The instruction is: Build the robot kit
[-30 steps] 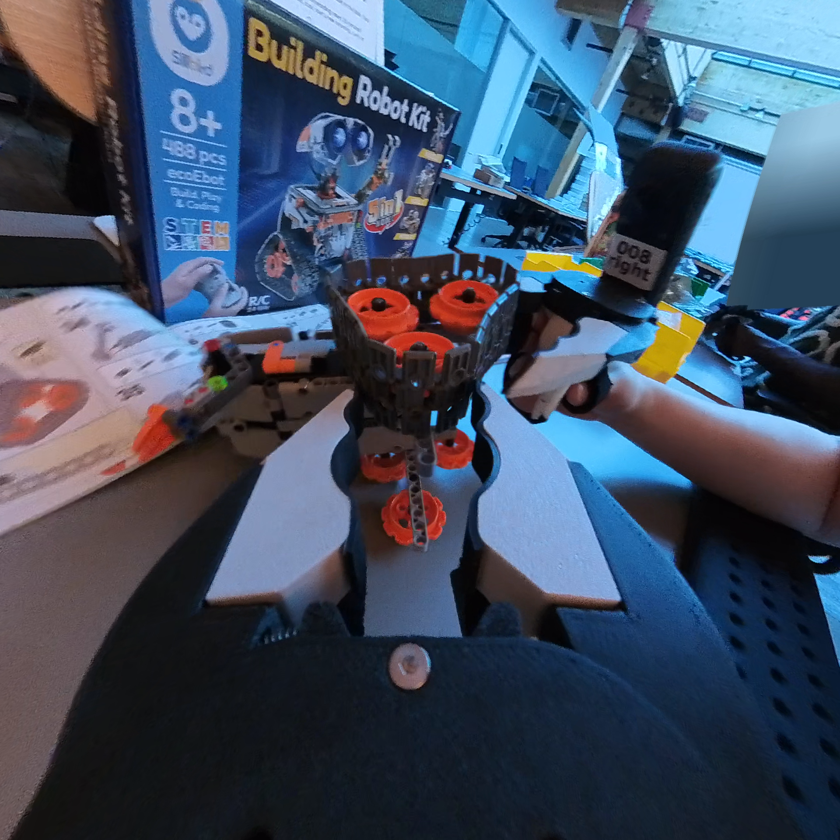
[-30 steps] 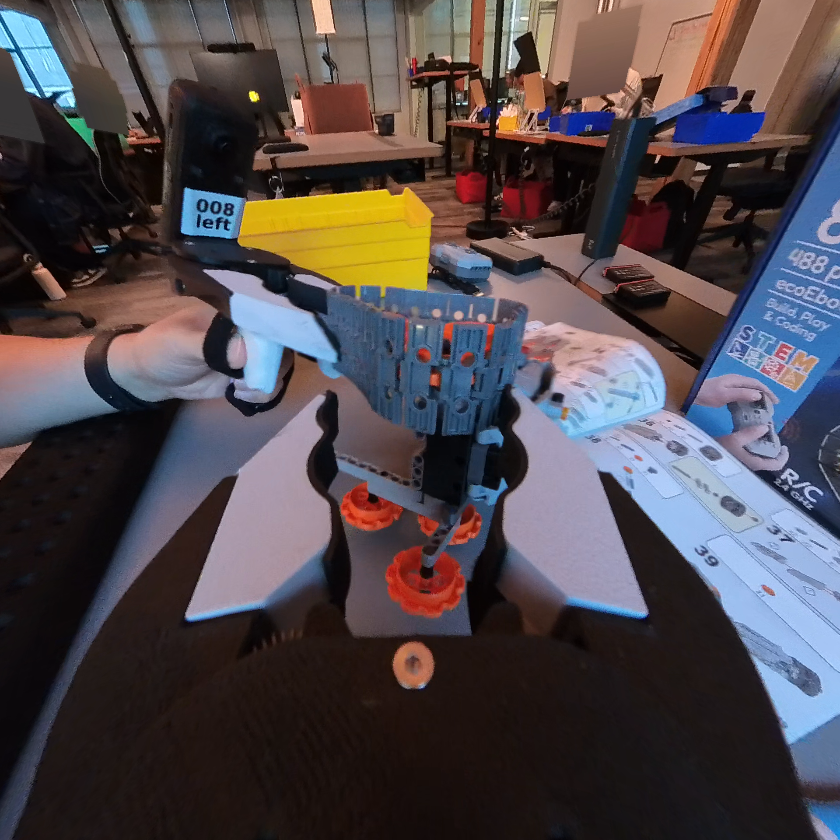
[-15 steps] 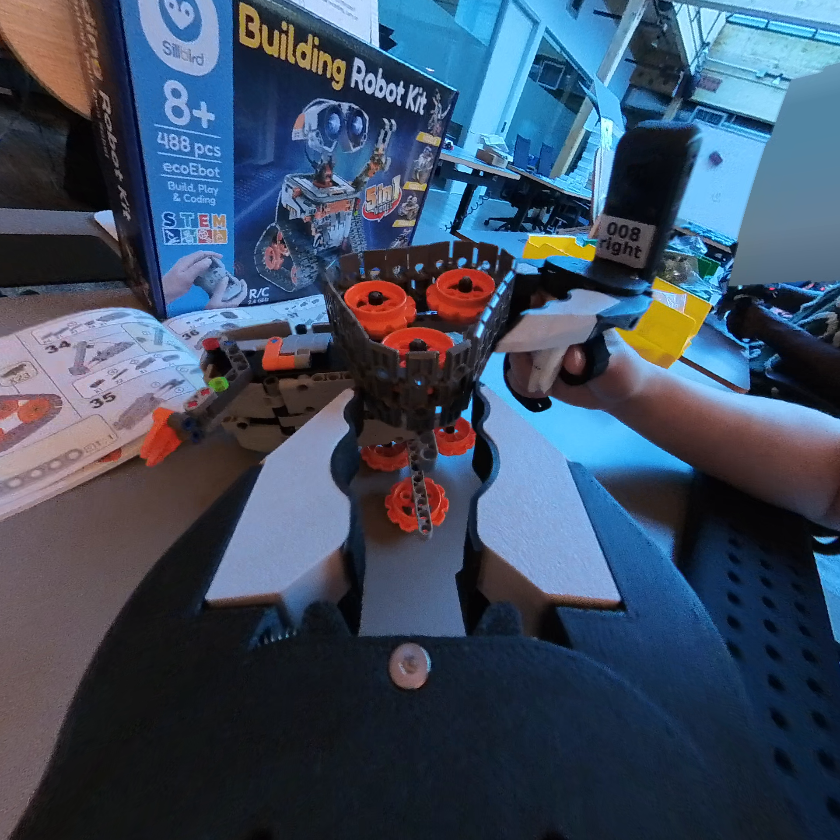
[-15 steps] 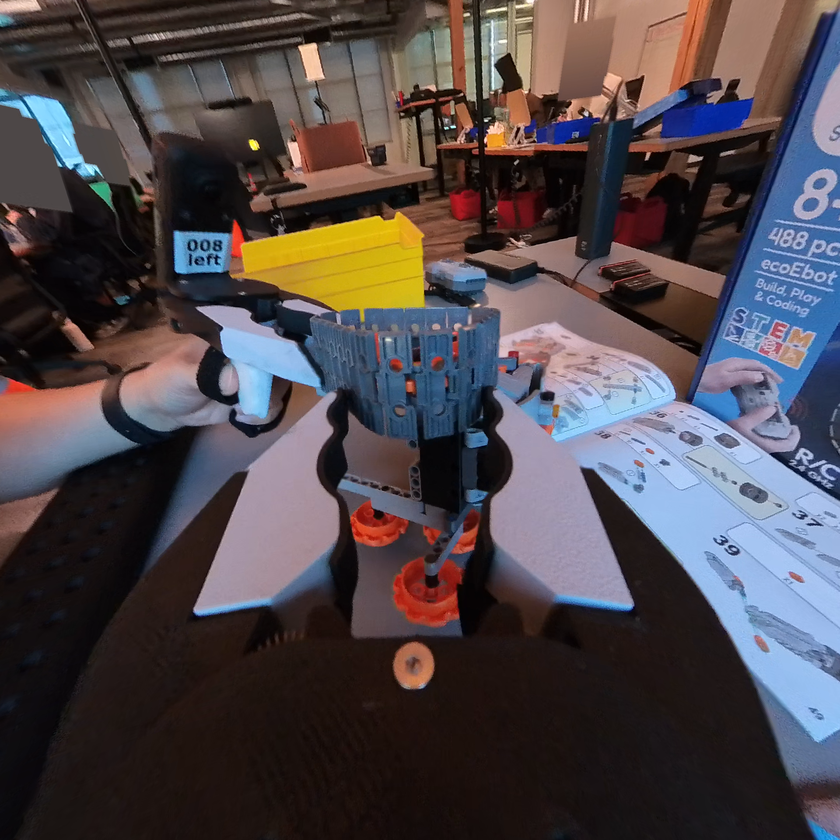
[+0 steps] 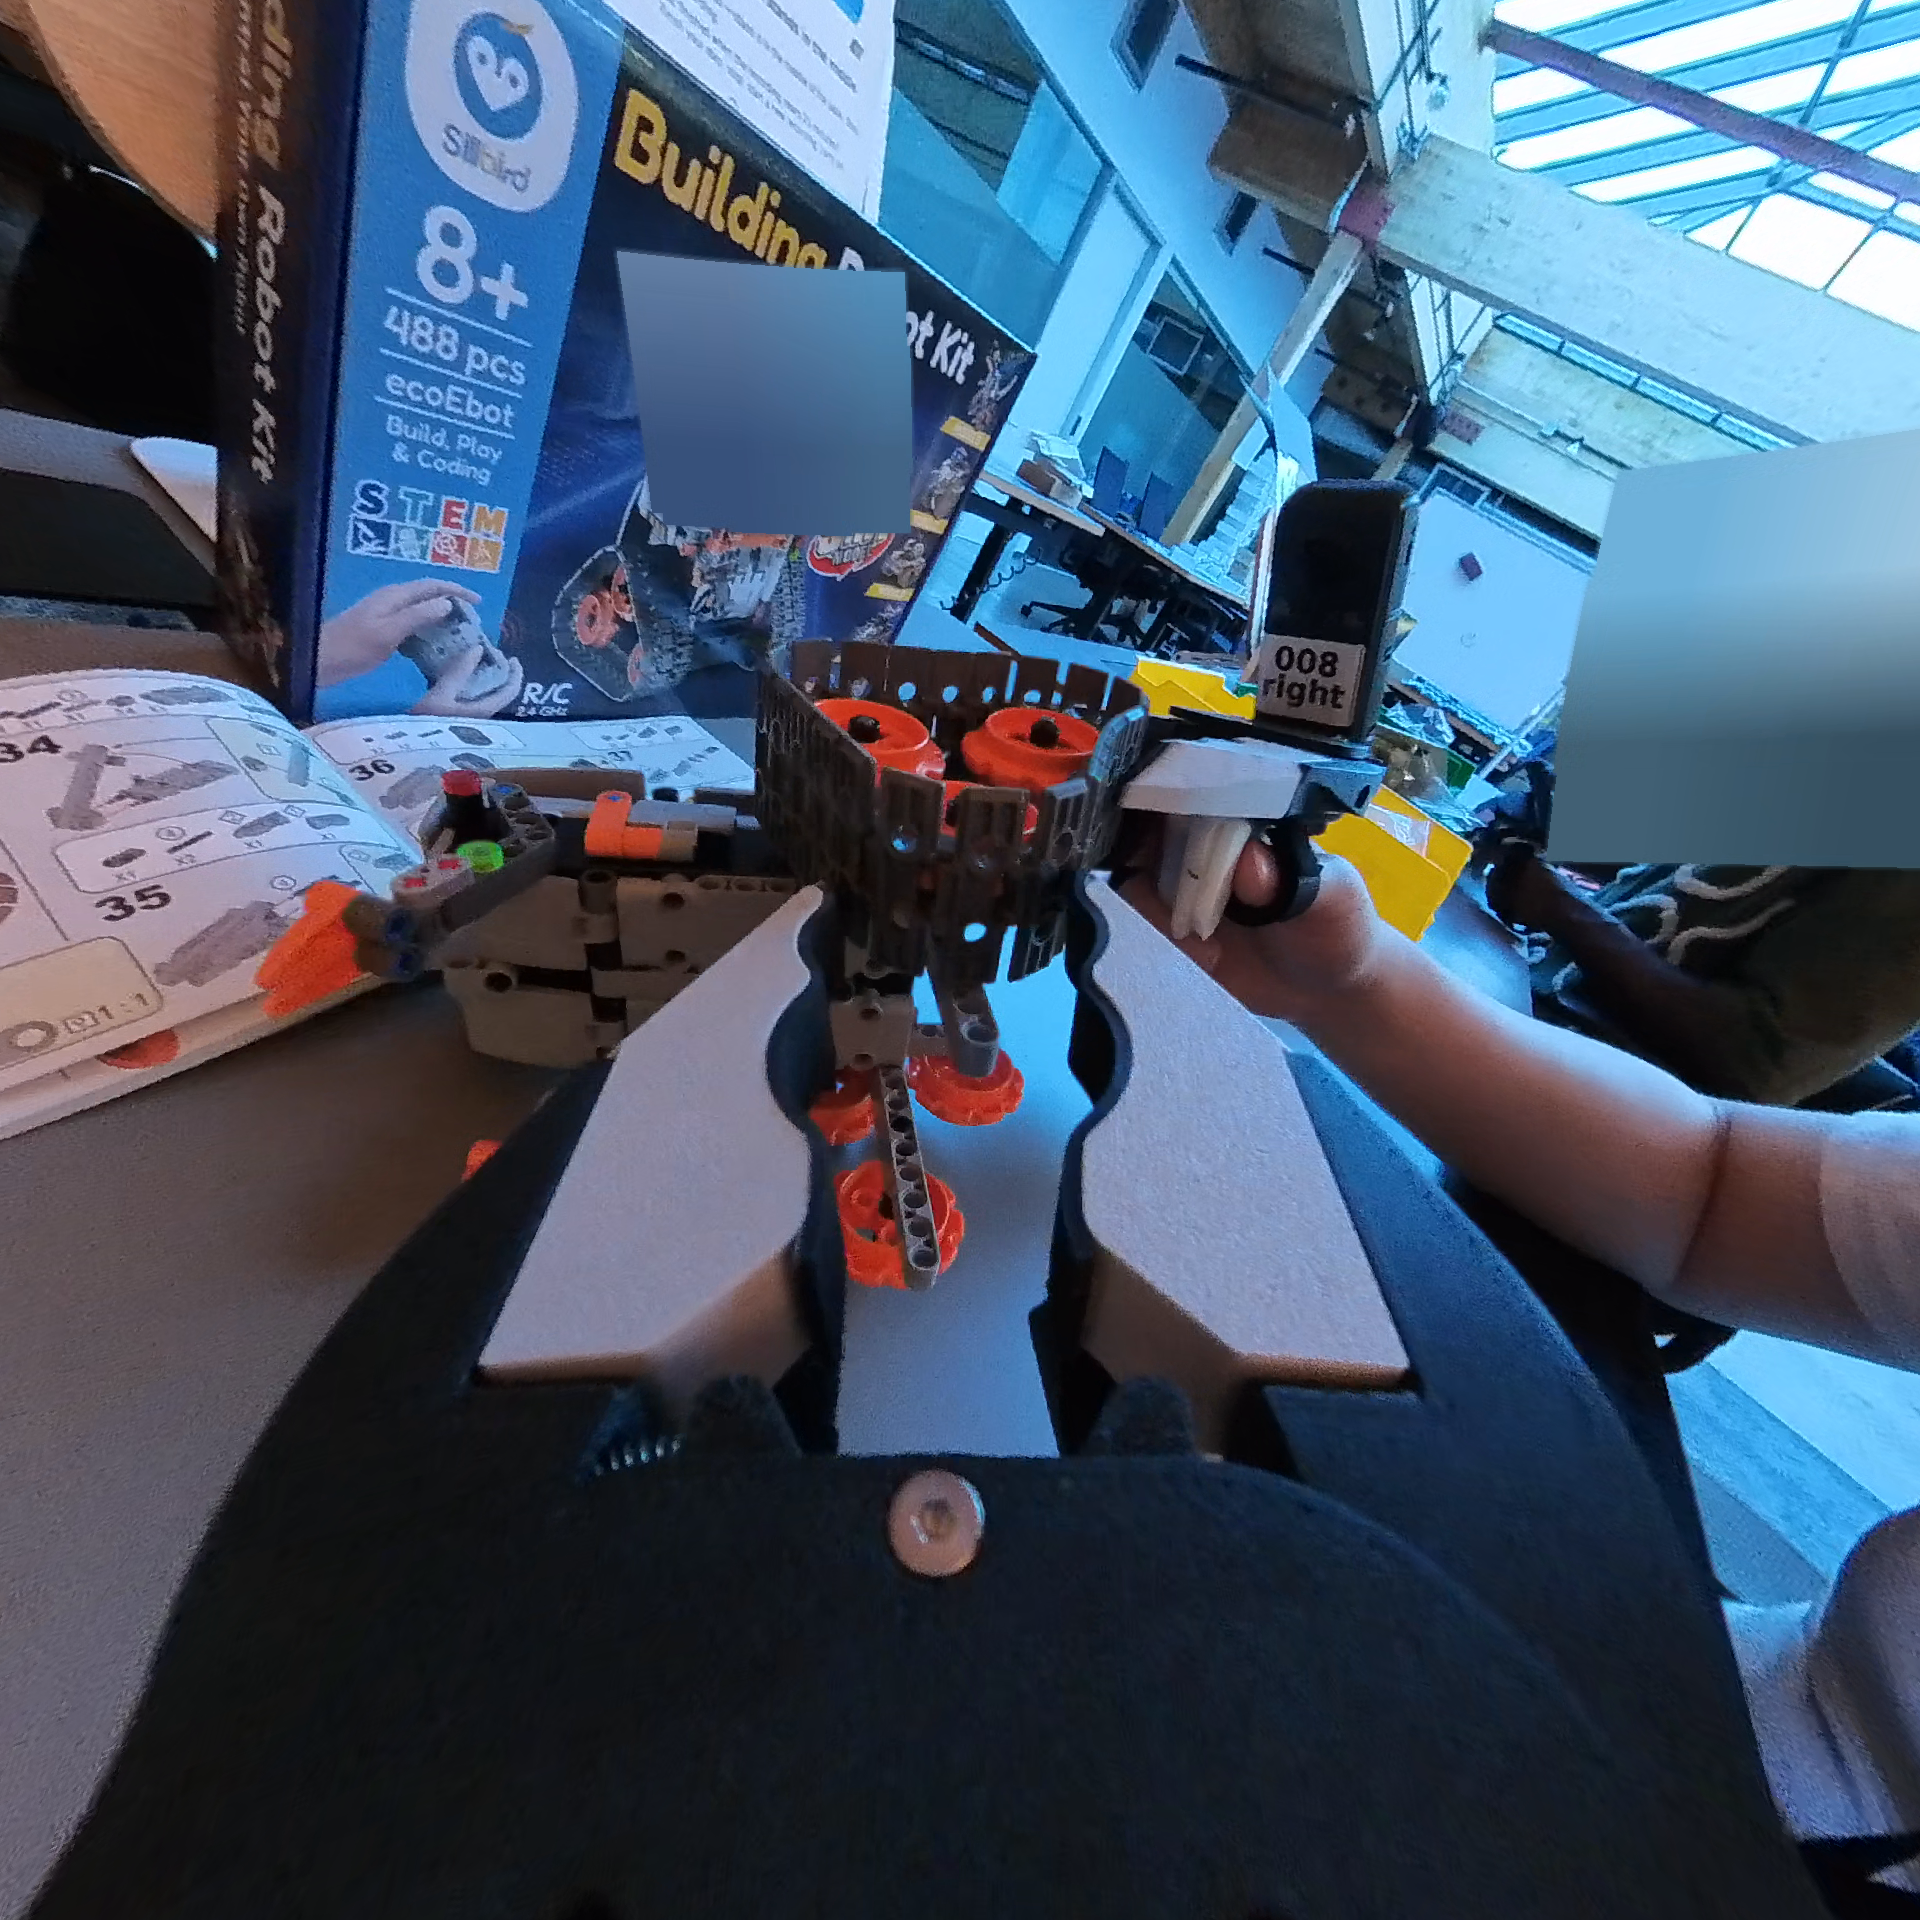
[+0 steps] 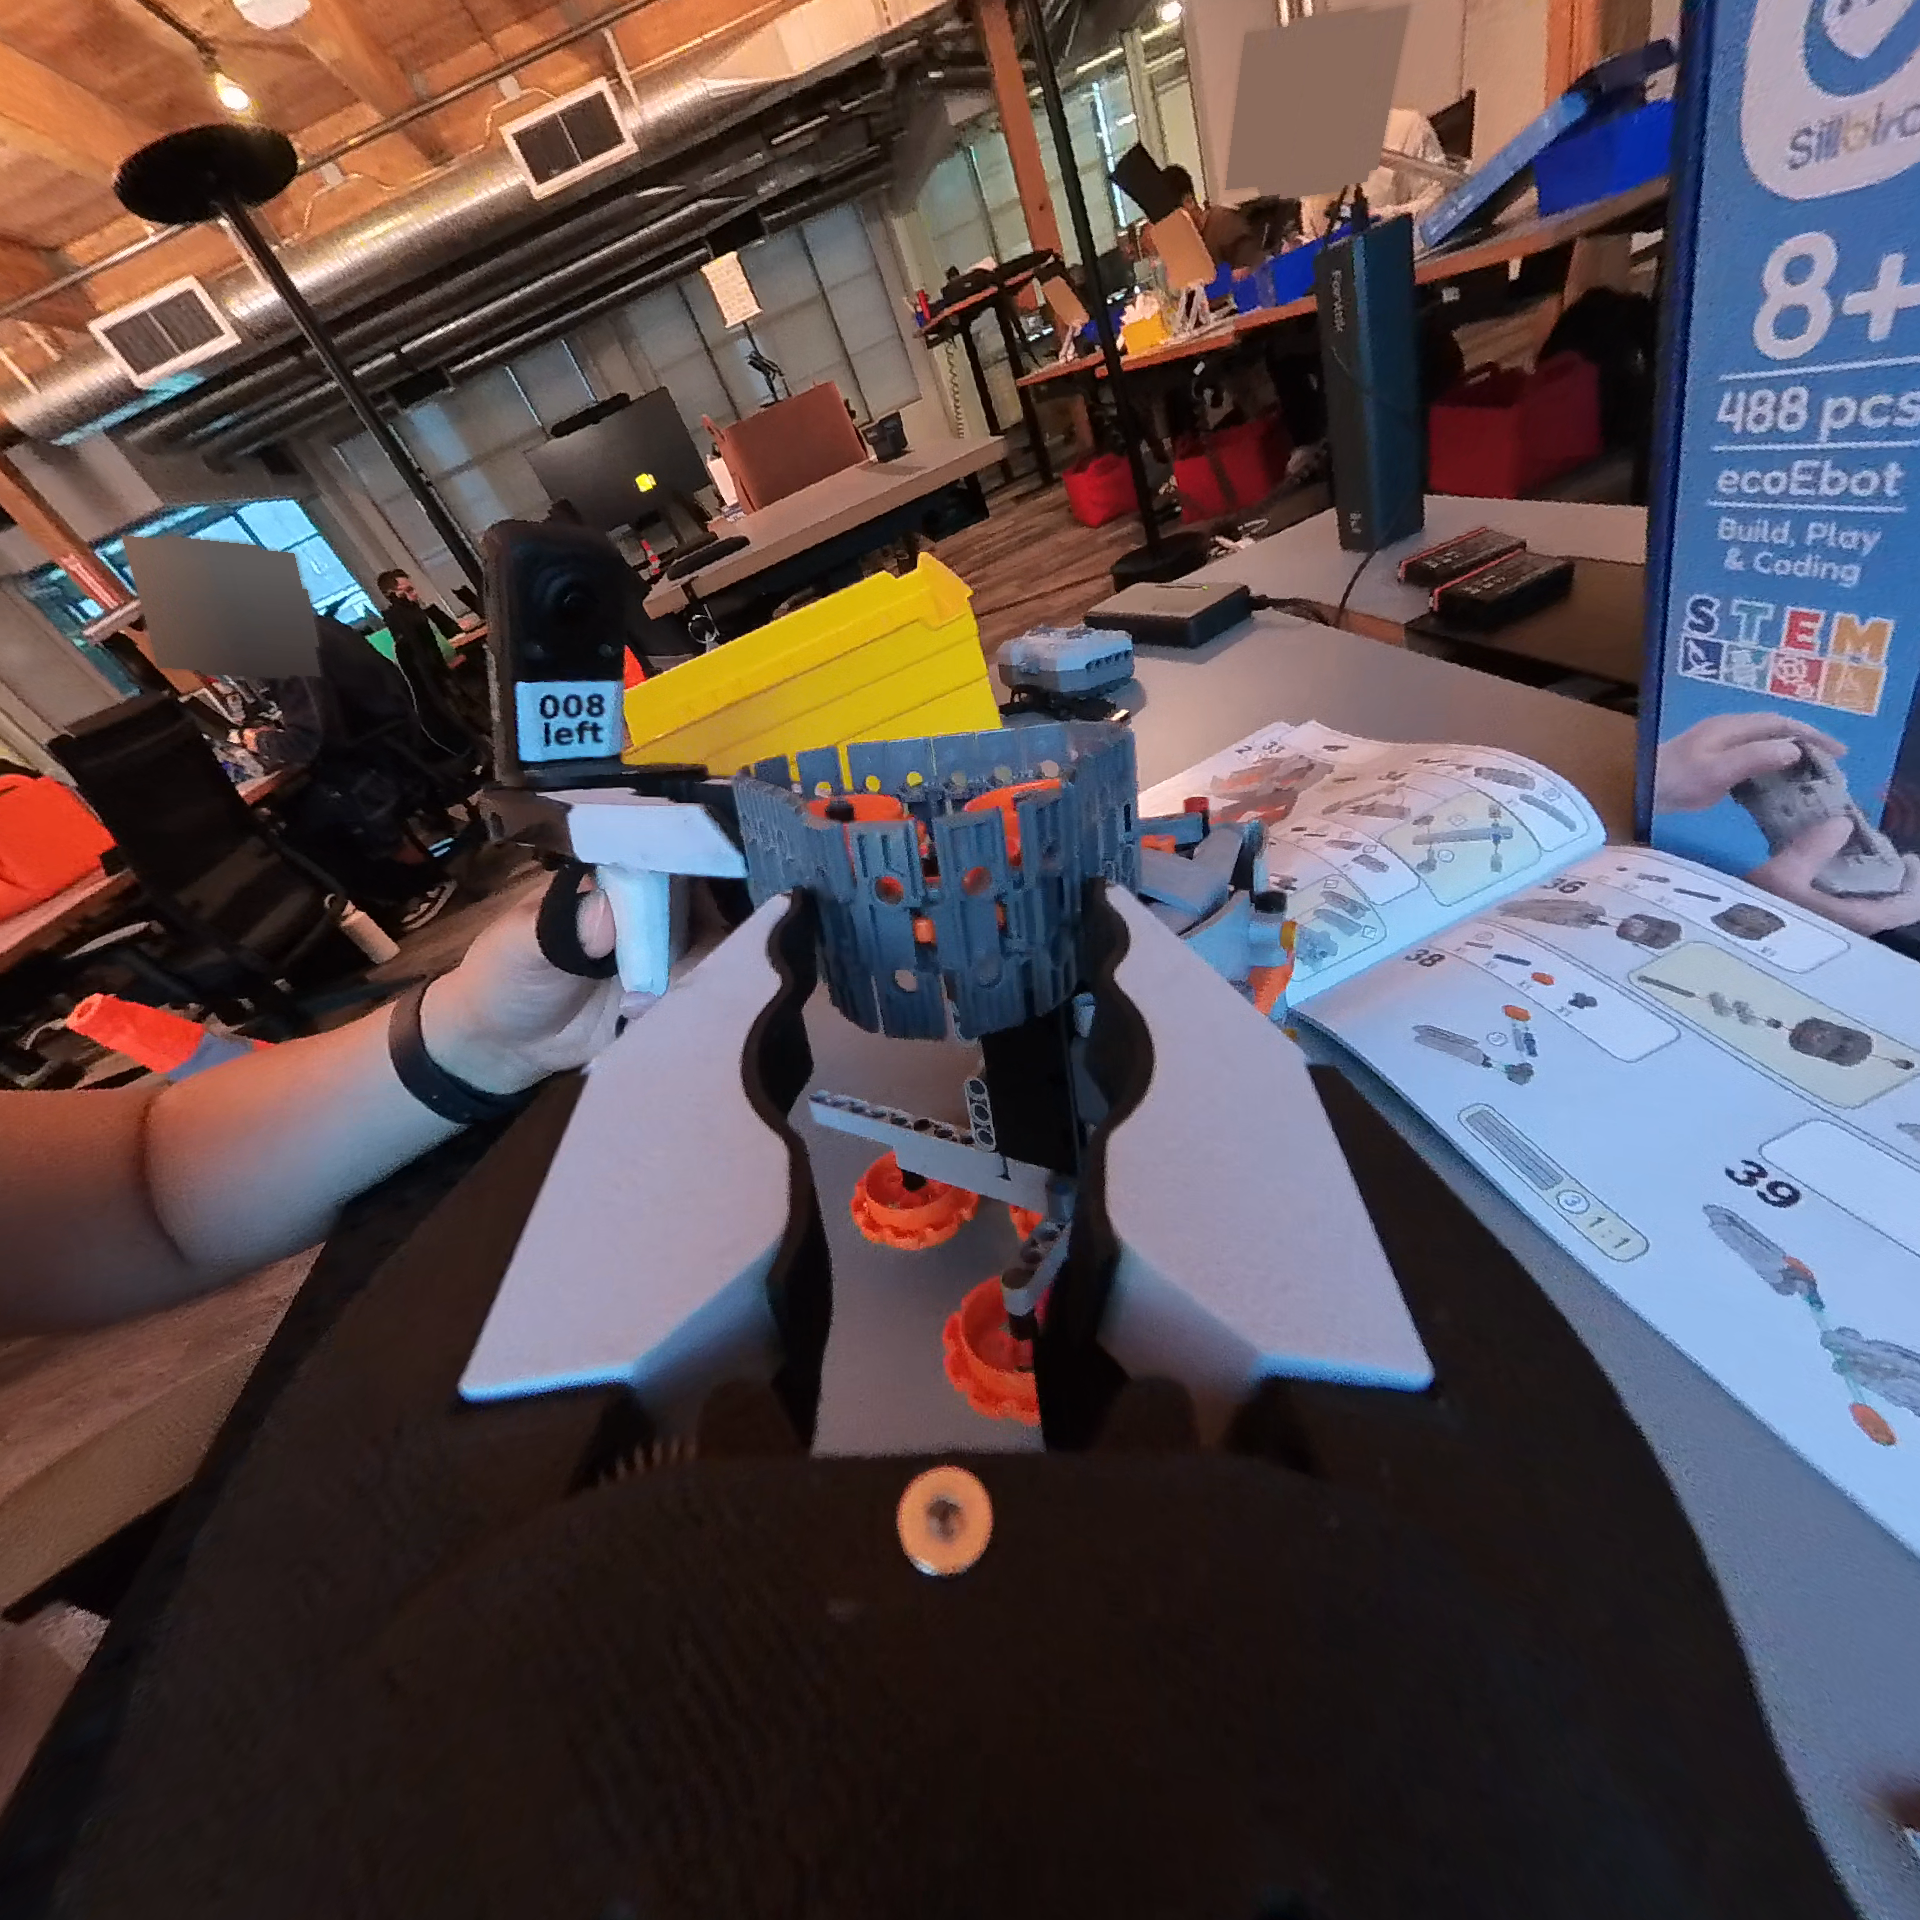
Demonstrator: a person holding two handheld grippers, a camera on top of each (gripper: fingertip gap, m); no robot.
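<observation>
Above the desk (image 5: 187, 1247), beside the blue kit box (image 5: 447, 395) and open instruction booklet (image 6: 1621, 997), your left gripper (image 5: 940, 914) and right gripper (image 6: 951, 935) both pinch the tracked-wheel assembly (image 5: 935, 821), raised; its orange gears (image 5: 894, 1216) hang below.

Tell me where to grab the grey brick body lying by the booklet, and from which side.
Grip the grey brick body across its blocky stacked middle, coming down from above. That part looks wide and flat-sided. The thin arm with the orange tip juts left toward the booklet and would likely twist. The box stands behind it.
</observation>
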